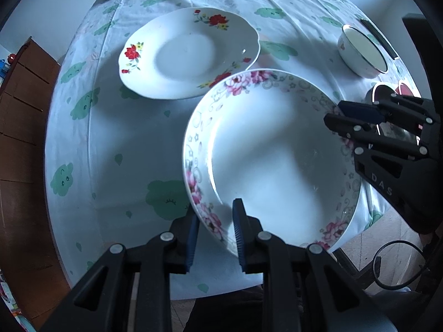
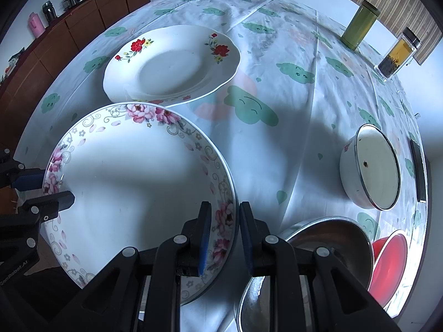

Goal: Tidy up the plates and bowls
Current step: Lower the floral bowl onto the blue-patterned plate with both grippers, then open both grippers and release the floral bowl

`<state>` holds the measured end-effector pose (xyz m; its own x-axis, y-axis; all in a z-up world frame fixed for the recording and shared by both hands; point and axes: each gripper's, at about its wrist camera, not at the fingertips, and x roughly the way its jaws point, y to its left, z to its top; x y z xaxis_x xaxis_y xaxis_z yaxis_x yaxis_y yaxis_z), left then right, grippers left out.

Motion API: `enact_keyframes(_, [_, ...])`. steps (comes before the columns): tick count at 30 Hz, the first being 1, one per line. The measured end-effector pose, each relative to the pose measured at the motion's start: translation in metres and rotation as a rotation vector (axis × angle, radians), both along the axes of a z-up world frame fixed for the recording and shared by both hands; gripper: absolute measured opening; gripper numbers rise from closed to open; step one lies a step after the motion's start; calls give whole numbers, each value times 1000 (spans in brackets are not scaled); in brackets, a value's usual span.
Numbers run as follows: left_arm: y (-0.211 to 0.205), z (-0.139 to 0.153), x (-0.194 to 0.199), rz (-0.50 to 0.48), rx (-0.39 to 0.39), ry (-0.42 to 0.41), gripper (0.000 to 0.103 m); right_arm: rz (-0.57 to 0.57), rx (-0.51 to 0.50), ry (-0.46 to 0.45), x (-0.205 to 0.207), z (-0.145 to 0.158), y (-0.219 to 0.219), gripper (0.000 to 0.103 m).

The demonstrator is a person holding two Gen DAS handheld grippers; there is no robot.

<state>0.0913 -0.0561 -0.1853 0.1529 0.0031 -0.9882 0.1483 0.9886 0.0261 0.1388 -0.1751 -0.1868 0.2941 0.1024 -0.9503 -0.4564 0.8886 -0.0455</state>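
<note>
Pink-flowered plate [image 1: 277,160] held over the tablecloth [image 1: 116,138], near edge; left gripper [image 1: 214,235] pinches its rim on one side, right gripper [image 2: 223,238] pinches the opposite rim. Red-flowered plate [image 2: 171,66] lies flat just beyond. Only the right wrist view shows the steel bowl [image 2: 326,238], red bowl [image 2: 387,260], two jars [image 2: 360,25]; white bowl [image 2: 371,166] appears in both
</note>
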Motion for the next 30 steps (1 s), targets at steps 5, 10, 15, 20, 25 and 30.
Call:
enact_keyframes(5, [-1,-1,0,-6,21,-6,22,-4,5,1,0,-1,0,23])
enact_keyframes(10, [-1,-3,2,-14,35,-10,22,-1,1,1,0,-1,0,23])
enact_keyframes(15, [-1,-3,2,-25,43,-14,22,-13,10,1,2,-1,0,23])
enact_keyframes(20, [-3,-3,1,-27,38,-13,22,-15,9,-2,1,-2,1,23])
enact_keyframes(25, [1,-2,2,-20,22,-14,26,-26,18,-5,1,-1,0,25])
enact_keyframes(30, [11,-4,5,7,7,-3,37,-42,42,-1,2,-1,-2,29])
